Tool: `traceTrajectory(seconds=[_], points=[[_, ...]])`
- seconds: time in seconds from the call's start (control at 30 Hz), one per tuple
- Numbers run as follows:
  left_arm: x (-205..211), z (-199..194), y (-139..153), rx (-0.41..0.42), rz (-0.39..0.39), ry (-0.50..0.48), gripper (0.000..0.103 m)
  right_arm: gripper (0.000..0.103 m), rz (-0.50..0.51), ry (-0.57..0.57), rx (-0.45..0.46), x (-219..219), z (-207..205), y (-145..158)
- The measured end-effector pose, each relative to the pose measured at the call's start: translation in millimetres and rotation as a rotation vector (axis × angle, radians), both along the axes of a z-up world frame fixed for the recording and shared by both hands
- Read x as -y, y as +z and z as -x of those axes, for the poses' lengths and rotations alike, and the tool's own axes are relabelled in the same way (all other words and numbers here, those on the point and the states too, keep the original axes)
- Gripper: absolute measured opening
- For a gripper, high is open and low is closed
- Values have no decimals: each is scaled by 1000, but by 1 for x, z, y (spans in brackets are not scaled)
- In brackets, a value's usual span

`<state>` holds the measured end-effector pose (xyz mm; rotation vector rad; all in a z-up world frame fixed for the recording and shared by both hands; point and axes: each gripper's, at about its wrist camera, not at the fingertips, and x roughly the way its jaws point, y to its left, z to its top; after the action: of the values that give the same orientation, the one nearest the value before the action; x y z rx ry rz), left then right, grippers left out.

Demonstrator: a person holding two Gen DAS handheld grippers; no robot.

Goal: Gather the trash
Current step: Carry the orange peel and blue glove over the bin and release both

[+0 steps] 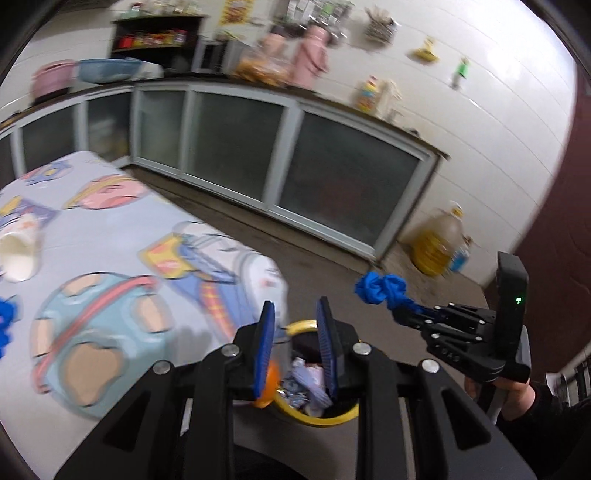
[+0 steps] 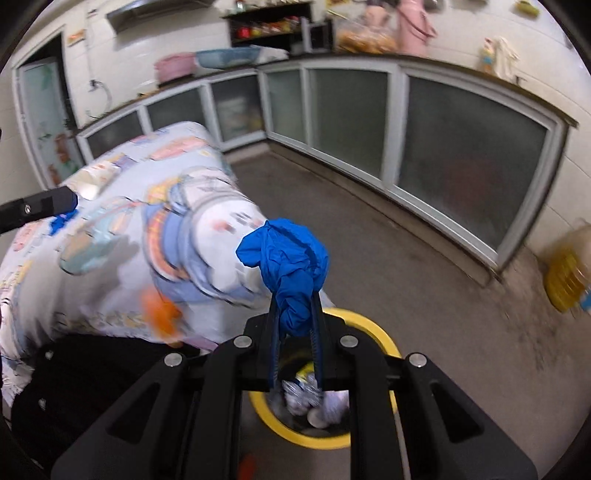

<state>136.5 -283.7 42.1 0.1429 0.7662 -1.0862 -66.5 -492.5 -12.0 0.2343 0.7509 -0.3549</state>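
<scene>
Crumpled blue glove (image 2: 284, 266) clenched in right fingers (image 2: 317, 325); orange scrap (image 1: 266, 384) in left fingers (image 1: 266, 332).

You will find no readable text, brand, number or sign in either view. Motion blur smears the yellow label on the large oil jug (image 1: 439, 240) at right, the yellow poster (image 1: 236, 11) at the top of the left wrist view, the printed patches on the cartoon cloth (image 1: 122, 236) at left, and the small sign (image 2: 75, 37) at the upper left of the right wrist view.
</scene>
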Motion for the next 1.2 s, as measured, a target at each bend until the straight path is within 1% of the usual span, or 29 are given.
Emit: traceTrajectory(seconds=[0.07,0.27,0.43,0.5,0.53,0.57,0.6,0.63,0.67,0.7,0.77,0.83,0.97,1.0,1.07,1.2], points=[[28,10,-10,-7,-23,-58,21,13,-19,-23,-17,9,9,-11],[87,31,-45,-17,-86,-163,21,14,-60,-69,-84,28,19,-53],[122,37,-76,-39,-167,-187,21,13,-125,-106,-150,41,16,-93],[131,40,-86,-29,-198,-195,21,14,-139,-98,-186,41,13,-106],[134,42,-92,-21,-214,-191,23,15,-147,-92,-207,41,11,-112],[135,43,-96,-29,-224,-193,26,18,-152,-83,-231,39,8,-117],[136,44,-97,-41,-225,-198,43,23,-151,-86,-271,38,6,-125],[134,44,-97,-44,-222,-194,71,43,-143,-104,-277,40,5,-128],[128,44,-95,-29,-207,-172,84,67,-144,-117,-274,42,6,-129],[125,43,-92,-14,-189,-152,95,73,-151,-131,-264,45,8,-130],[106,37,-84,7,-153,-115,95,73,-134,-152,-266,46,11,-128],[87,28,-77,-12,-137,-79,95,73,-59,-188,-283,48,13,-125],[37,7,-62,-36,-97,21,95,73,46,-225,-264,50,16,-110],[22,2,-58,-33,-88,46,95,73,68,-220,-250,49,14,-103],[-15,-13,-49,-8,-91,134,95,73,81,-196,-216,50,6,-91],[-88,-36,-30,46,-78,288,95,74,80,-81,-109,26,-24,-53]])
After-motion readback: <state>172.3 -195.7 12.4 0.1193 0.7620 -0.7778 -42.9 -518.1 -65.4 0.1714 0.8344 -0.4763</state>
